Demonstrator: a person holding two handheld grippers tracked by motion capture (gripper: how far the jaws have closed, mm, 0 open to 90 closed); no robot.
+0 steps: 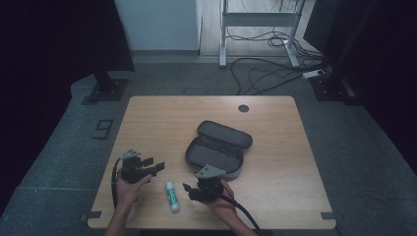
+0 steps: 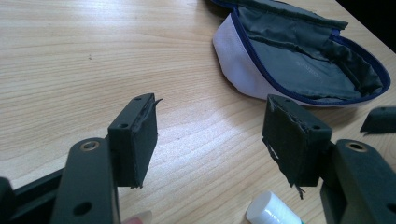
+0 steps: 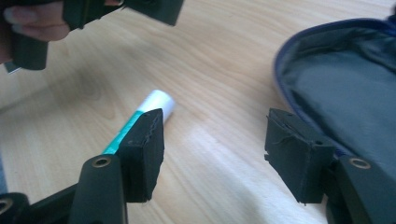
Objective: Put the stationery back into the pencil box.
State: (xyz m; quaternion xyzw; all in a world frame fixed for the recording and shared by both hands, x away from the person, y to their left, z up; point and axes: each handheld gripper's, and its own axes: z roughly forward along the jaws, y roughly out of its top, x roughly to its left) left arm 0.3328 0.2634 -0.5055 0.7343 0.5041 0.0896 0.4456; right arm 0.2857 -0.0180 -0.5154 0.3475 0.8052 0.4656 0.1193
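A glue stick lies on the wooden table between the left gripper and right gripper, both wide and empty. The pouch sits unzipped nearby, seemingly empty, so packing looks not yet begun. Dim room, grey carpet, cables behind.

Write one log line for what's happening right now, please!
left gripper: open, empty | right gripper: open, empty | white-and-green glue stick: lying on table between them | open grey zip pouch: unzipped
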